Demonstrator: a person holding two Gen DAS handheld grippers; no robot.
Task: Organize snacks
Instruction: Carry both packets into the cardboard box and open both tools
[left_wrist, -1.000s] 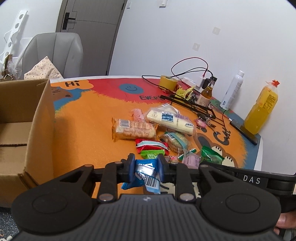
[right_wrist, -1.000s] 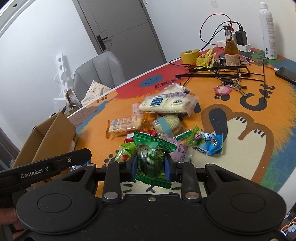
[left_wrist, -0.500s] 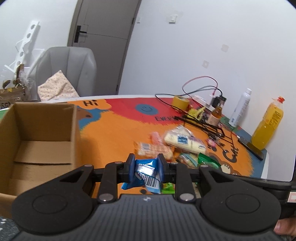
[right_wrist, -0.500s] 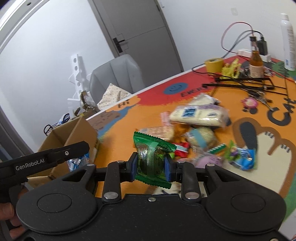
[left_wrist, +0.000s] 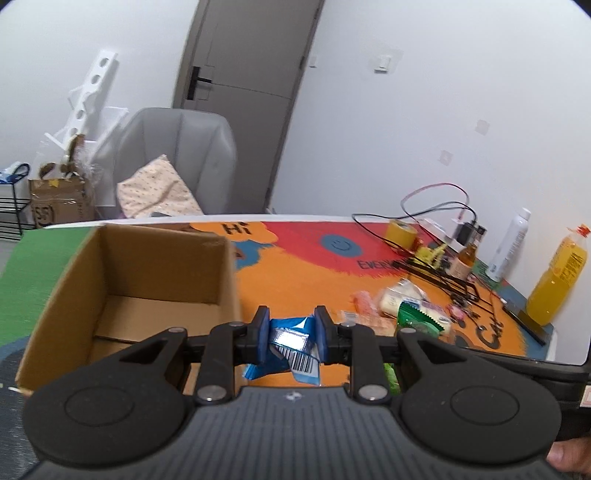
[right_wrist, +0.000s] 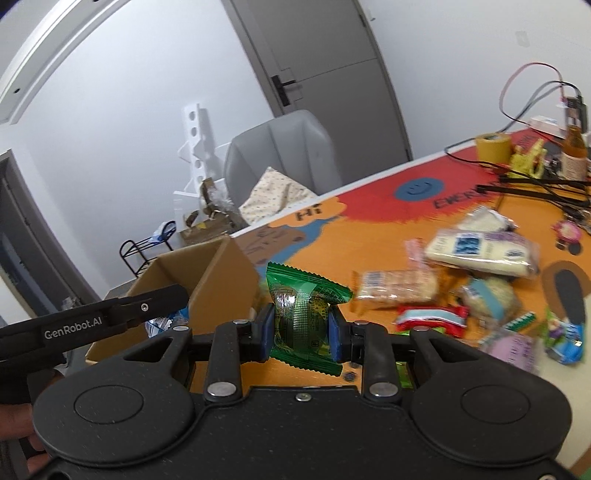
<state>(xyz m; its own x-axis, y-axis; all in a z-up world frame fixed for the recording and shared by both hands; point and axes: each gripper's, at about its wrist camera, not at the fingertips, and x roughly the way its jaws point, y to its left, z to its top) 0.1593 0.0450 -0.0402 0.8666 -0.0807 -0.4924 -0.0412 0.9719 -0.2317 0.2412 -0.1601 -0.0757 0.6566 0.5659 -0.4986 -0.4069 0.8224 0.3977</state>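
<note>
My left gripper (left_wrist: 291, 332) is shut on a blue snack packet (left_wrist: 290, 341) with a barcode, held above the table just right of an open cardboard box (left_wrist: 147, 266). The box's floor looks bare. My right gripper (right_wrist: 301, 328) is shut on a green snack packet (right_wrist: 303, 317), held above the table right of the same box (right_wrist: 207, 273). The green packet also shows in the left wrist view (left_wrist: 419, 317). A pile of loose snacks (right_wrist: 461, 280) lies on the orange mat (right_wrist: 369, 236) to the right.
A tape roll (left_wrist: 400, 232), a small brown bottle (left_wrist: 465, 260), a white spray bottle (left_wrist: 508, 245), an orange juice bottle (left_wrist: 556, 280), cables and a black wire rack (left_wrist: 450, 282) stand at the table's far right. A grey chair (left_wrist: 177, 158) is behind the table.
Both grippers have risen and swung left toward the cardboard box, each still holding its packet. The snack pile has dropped back to the right.
</note>
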